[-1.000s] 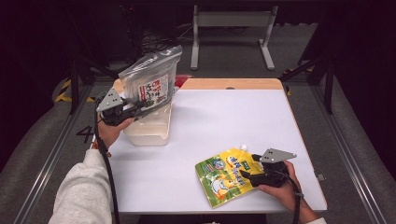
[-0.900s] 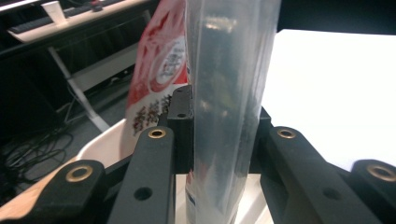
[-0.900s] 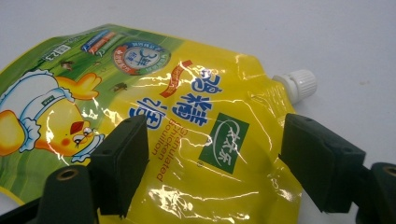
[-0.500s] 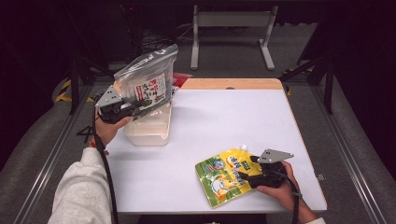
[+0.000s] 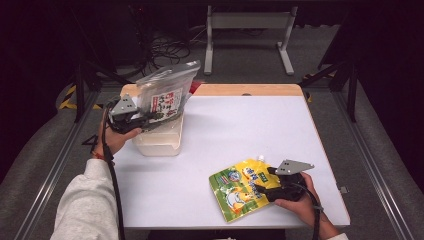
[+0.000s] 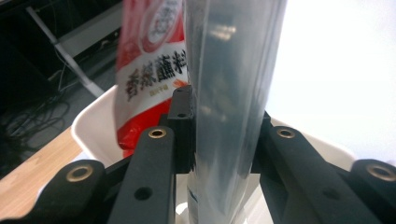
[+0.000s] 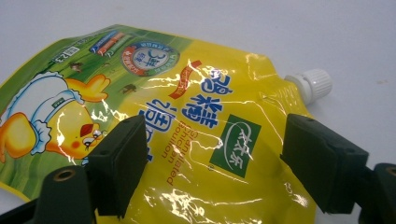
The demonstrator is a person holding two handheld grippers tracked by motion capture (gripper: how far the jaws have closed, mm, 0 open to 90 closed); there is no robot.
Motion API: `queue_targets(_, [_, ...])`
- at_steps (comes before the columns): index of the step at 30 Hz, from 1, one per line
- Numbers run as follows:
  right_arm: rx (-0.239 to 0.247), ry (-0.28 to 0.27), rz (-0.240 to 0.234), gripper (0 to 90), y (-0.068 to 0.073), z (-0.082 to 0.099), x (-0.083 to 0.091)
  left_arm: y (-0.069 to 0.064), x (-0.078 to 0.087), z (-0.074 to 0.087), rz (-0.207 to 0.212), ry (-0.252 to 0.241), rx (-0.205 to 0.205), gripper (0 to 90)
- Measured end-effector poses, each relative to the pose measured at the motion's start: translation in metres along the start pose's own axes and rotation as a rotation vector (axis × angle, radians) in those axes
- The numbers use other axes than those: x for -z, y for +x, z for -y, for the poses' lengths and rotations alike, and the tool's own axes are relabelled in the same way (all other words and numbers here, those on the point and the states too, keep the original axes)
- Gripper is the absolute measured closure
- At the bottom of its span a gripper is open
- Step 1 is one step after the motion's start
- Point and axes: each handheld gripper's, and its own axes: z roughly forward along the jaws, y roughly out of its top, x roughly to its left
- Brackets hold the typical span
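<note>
High view: left fingers (image 5: 150, 119) pinch clear bag (image 5: 167, 92) over white bin (image 5: 159, 142); right fingers (image 5: 260, 189) spread.

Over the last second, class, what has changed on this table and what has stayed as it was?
The left gripper, clamped on the clear pouch, has carried it a little to the right, over the white tub. No thing was taken hold of or let go. The right gripper stayed put, jaws open astride the yellow pouch, which lies flat on the table as before. The tub has not moved.
</note>
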Motion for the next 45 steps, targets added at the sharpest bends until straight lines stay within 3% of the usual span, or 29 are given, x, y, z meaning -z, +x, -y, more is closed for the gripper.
queue_targets(7, [0.001, 0.001, -0.002, 22.3, 0.0, 0.0, -0.001, 0.009, -0.001, 0.017, 0.02, -0.066, 0.086, 72.9])
queue_targets(12, [0.004, 0.004, -0.014, 22.2, 0.001, 0.0, -0.002, -0.003, -0.008, 0.012, -0.006, -0.025, 0.002, 73.0])
queue_targets(15, [0.006, 0.004, -0.016, 22.2, 0.002, 0.0, -0.002, 0.001, -0.007, 0.017, 0.006, -0.051, 0.041, 73.1])
queue_targets(20, [0.005, 0.005, -0.018, 21.9, 0.002, 0.0, -0.002, -0.001, -0.008, 0.019, 0.012, -0.064, 0.036, 73.0])
queue_targets(22, [0.005, 0.005, -0.021, 21.9, 0.002, 0.0, -0.003, -0.001, -0.008, 0.018, 0.001, -0.063, 0.034, 72.1])
queue_targets(25, [0.007, 0.005, -0.022, 21.8, 0.002, 0.0, -0.003, 0.0, -0.006, 0.021, -0.039, -0.079, 0.069, 69.8])
queue_targets(27, [0.008, 0.005, -0.022, 21.8, 0.002, 0.0, -0.003, 0.0, -0.004, 0.021, -0.077, -0.051, 0.069, 62.0])
queue_targets(29, [0.011, 0.006, -0.021, 21.8, 0.002, 0.0, -0.002, 0.0, 0.001, 0.024, -0.078, -0.055, 0.079, 60.0])
queue_targets(33, [0.015, 0.006, -0.021, 21.8, 0.002, 0.0, -0.002, -0.004, 0.008, 0.033, -0.066, -0.014, 0.049, 62.1])
queue_targets(36, [0.019, 0.007, -0.023, 21.7, 0.002, -0.001, -0.002, -0.005, 0.012, 0.042, -0.065, 0.02, 0.042, 68.6])
queue_targets(45, [0.027, 0.001, -0.036, 21.6, 0.004, -0.004, -0.004, 0.0, 0.01, 0.046, -0.075, -0.001, 0.063, 73.9])
